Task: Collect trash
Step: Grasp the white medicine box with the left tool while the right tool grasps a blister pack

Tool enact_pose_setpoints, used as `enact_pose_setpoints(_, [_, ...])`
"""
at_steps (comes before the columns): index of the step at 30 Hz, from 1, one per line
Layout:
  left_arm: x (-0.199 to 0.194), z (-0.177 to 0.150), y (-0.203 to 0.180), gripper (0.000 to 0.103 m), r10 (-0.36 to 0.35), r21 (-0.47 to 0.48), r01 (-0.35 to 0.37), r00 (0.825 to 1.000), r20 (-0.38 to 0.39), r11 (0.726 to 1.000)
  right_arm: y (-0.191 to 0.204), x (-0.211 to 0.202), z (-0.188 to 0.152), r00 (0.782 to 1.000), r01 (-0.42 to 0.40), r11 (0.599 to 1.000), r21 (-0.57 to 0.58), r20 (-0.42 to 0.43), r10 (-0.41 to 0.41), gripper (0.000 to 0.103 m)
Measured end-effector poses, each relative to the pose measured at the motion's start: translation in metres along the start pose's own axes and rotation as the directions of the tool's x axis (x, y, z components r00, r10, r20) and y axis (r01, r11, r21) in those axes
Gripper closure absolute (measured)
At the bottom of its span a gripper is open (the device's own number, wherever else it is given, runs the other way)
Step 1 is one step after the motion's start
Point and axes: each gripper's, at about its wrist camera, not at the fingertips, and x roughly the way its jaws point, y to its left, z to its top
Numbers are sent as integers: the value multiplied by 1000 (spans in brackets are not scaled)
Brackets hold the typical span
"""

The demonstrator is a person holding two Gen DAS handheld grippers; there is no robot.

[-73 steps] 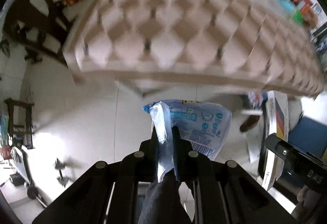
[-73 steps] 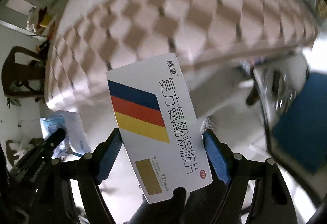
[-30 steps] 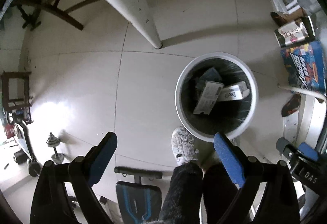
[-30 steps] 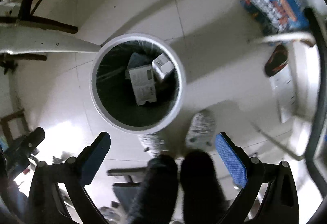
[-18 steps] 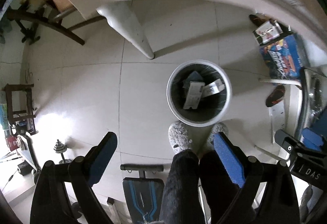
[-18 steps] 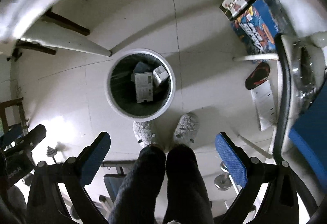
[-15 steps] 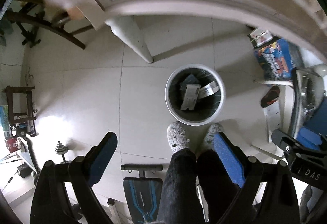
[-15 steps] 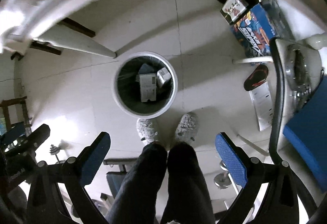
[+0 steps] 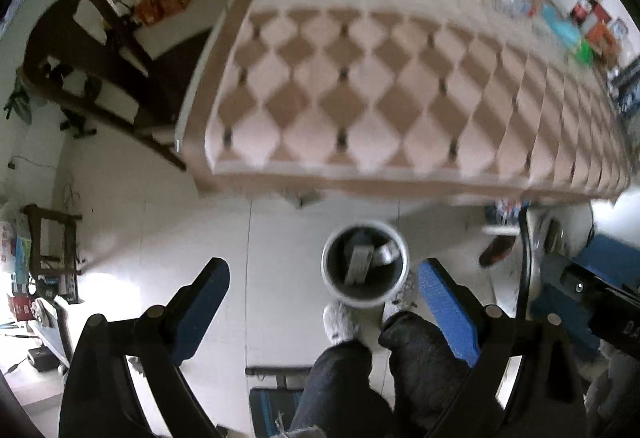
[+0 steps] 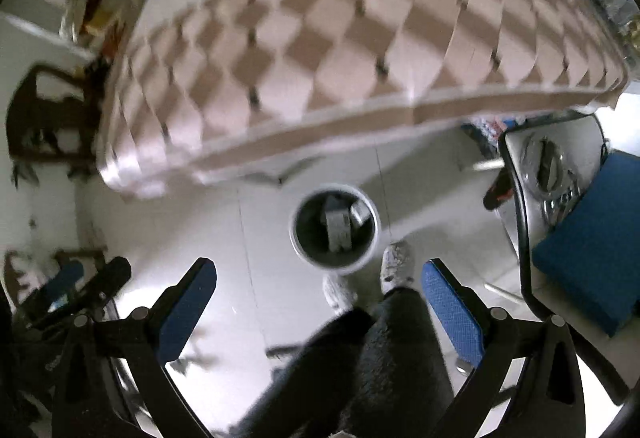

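Both views look steeply down at a pale tiled floor (image 9: 160, 238) from above the edge of a counter (image 9: 400, 98) covered in a pink and tan diamond-patterned cloth; the counter fills the far half of each picture and is smeared by motion blur. The left hand-held gripper (image 9: 324, 306) has its blue-padded fingers (image 9: 204, 302) spread wide apart and nothing between them. The right hand-held gripper (image 10: 320, 302) is likewise spread wide, its blue pads (image 10: 452, 310) bare and holding nothing. On the floor just below the near edge of the counter stands a round white-rimmed trash bin (image 9: 366, 266) with a dark liner; inside it lie several discarded cartons (image 9: 360, 264), one pale box tilted across the middle and a smaller one beside it to the right, though blur hides any print. In the right wrist view the same bin (image 10: 335, 230) sits between the two fingers, a little farther off. The person's two feet in light fuzzy slippers (image 9: 340, 322) stand just near of the bin's rim, with dark trouser legs (image 10: 392, 362) rising toward the cameras. A dark wooden chair (image 9: 92, 50) stands at the far left, and a blue cushion (image 10: 596, 238) lies at the right.
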Motion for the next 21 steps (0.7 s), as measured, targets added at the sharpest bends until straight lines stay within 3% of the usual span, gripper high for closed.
enact_pose_setpoints(1, [-3,8,-2,6,-20,3,20,998,58,1000,-1,-7,11,1000,-1,1000,19,18,0,0])
enact_pose_setpoints(4, [-11,48,-20,6,-12,5,11,995,103,1000,-11,-24,45,998,-16,997,78,58,11,0])
enact_pose_setpoints(5, [-10,59,-25,6,-1,9,1,999,36,1000,-16,-27,57,998,-19,996,92,68,12,0])
enact_pose_setpoints(11, [3,148,-78,6,5,-7,-5,999,45,1000,-60,-35,160,994,13,987,163,102,-30,0])
enact_pose_setpoints(15, [27,208,-116,6,20,-45,-20,1000,-3,999,-97,-22,248,995,70,984,166,57,-81,0])
enact_pose_setpoints(21, [80,300,-178,6,-22,-149,3,992,-123,989,-142,22,387,973,218,976,17,-76,-216,0])
